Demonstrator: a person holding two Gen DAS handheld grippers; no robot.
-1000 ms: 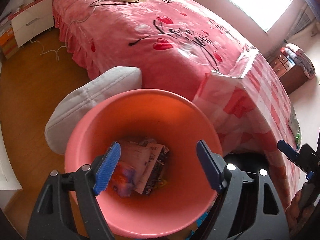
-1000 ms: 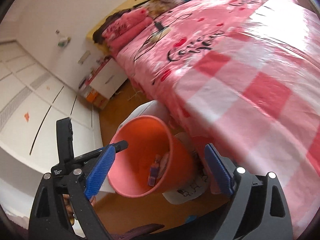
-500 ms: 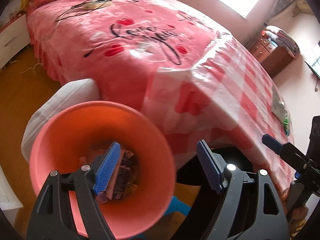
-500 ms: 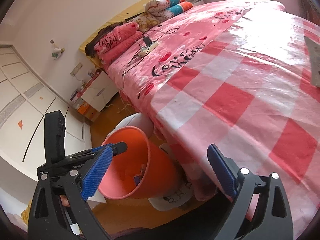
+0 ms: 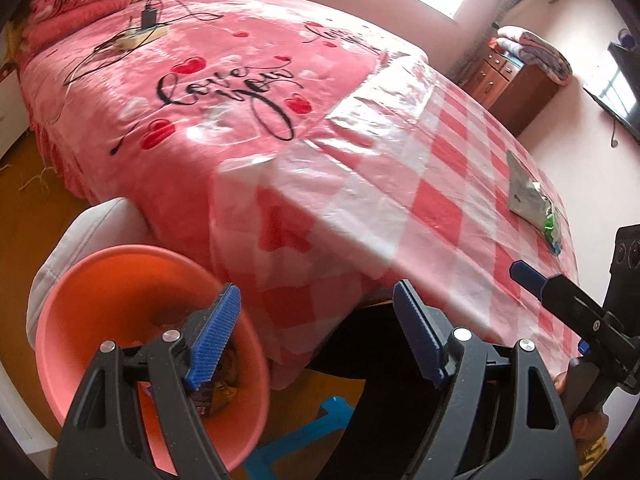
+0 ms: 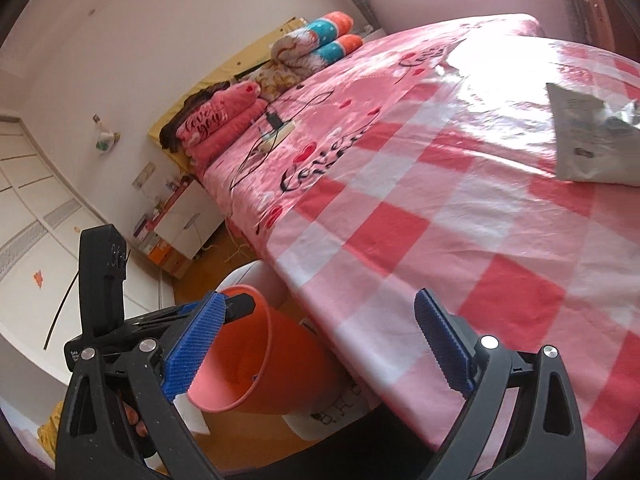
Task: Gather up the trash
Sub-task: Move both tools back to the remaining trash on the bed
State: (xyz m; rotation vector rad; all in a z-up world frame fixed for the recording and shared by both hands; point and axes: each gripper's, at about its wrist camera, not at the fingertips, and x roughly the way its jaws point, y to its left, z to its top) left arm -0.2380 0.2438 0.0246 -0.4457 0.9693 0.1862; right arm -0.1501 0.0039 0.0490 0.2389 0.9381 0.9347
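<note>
Between pickups: left gripper (image 5: 316,332) and right gripper (image 6: 316,344) both apart and empty, bin (image 5: 100,292) beside checked cloth's (image 6: 460,240) near edge, silver wrapper (image 6: 588,140) toward its far edge—next, reach across.

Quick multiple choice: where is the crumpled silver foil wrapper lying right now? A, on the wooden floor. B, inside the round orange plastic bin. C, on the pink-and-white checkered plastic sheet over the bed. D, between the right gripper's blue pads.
C: the crumpled silver foil wrapper lies flat on the pink-and-white checkered plastic sheet, clear of the round orange plastic bin and of both open grippers.
</note>
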